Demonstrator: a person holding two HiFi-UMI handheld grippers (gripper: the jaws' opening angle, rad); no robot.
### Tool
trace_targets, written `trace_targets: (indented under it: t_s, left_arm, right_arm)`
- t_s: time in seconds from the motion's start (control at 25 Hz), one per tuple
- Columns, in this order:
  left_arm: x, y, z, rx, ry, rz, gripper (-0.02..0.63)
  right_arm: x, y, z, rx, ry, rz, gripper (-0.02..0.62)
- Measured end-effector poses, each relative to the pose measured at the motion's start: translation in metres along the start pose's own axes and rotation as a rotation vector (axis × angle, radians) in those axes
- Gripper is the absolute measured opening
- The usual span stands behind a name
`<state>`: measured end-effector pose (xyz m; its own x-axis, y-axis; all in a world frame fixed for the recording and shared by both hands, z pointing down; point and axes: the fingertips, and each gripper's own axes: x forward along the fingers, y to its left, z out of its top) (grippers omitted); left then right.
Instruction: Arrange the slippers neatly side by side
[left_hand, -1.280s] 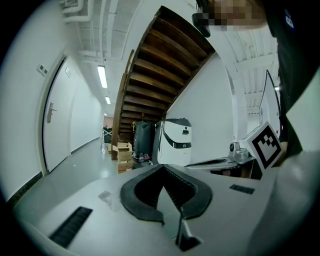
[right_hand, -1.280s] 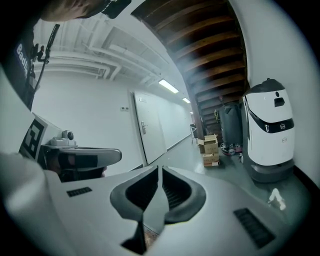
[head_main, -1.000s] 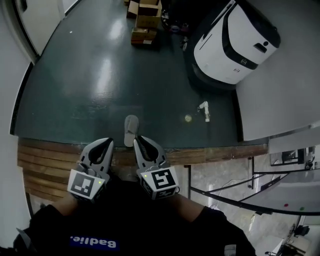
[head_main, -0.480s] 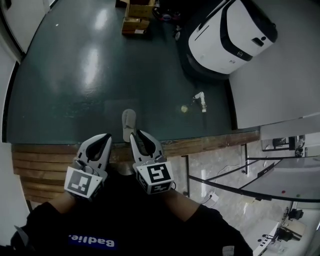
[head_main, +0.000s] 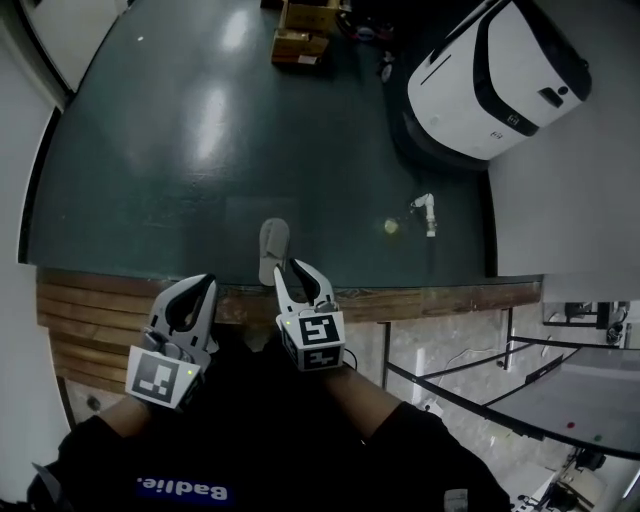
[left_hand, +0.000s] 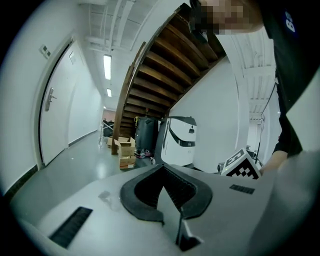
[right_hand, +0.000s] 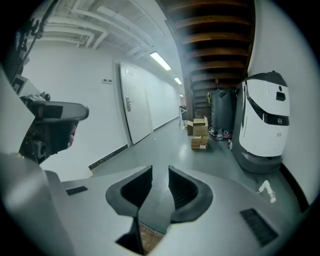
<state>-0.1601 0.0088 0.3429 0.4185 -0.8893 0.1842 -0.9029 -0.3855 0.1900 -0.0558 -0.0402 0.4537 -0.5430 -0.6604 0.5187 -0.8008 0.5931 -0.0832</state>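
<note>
Our right tool (head_main: 297, 270), empty, had just been opening near the slipper (head_main: 273, 245) at the edge of the floor (head_main: 170, 180); our left tool (head_main: 198, 286) was closed, empty. We judged widening first wise.

What hides or runs out of frame

From the head view, the slipper (head_main: 273, 240) loses its near end behind the right gripper (head_main: 298, 272), whose jaws have just been opening with nothing between them. The top edge cuts off the boxes (head_main: 300, 42) and the far end of the white machine (head_main: 500, 80). A pale round speck (head_main: 391, 227) and a small white thing (head_main: 426, 213) on the floor are too small to tell. The person's arms run off the bottom edge.
</note>
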Motion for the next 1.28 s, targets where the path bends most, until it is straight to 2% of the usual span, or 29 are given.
trace_targets:
  t_s: [0.2, 0.28, 0.52, 0.96, 1.28]
  left_arm:
    - [-0.003, 0.007, -0.005, -0.006, 0.016, 0.103, 0.0]
    - [-0.005, 0.01, -0.006, 0.009, 0.026, 0.13, 0.0]
    - [-0.013, 0.023, -0.009, 0.015, 0.054, 0.202, 0.0]
    - [-0.032, 0.046, -0.021, 0.031, 0.099, 0.255, 0.0]
    - [-0.023, 0.062, -0.032, 0.043, 0.107, 0.228, 0.0]
  right_arm:
    - [0.03, -0.033, -0.031, -0.007, 0.059, 0.018, 0.078]
    - [0.045, -0.042, -0.045, -0.006, 0.083, 0.035, 0.104]
    - [0.082, -0.048, -0.064, 0.028, 0.13, 0.031, 0.112]
    - [0.14, -0.059, -0.134, 0.042, 0.279, 0.003, 0.167]
    - [0.182, -0.063, -0.186, 0.055, 0.389, -0.036, 0.183]
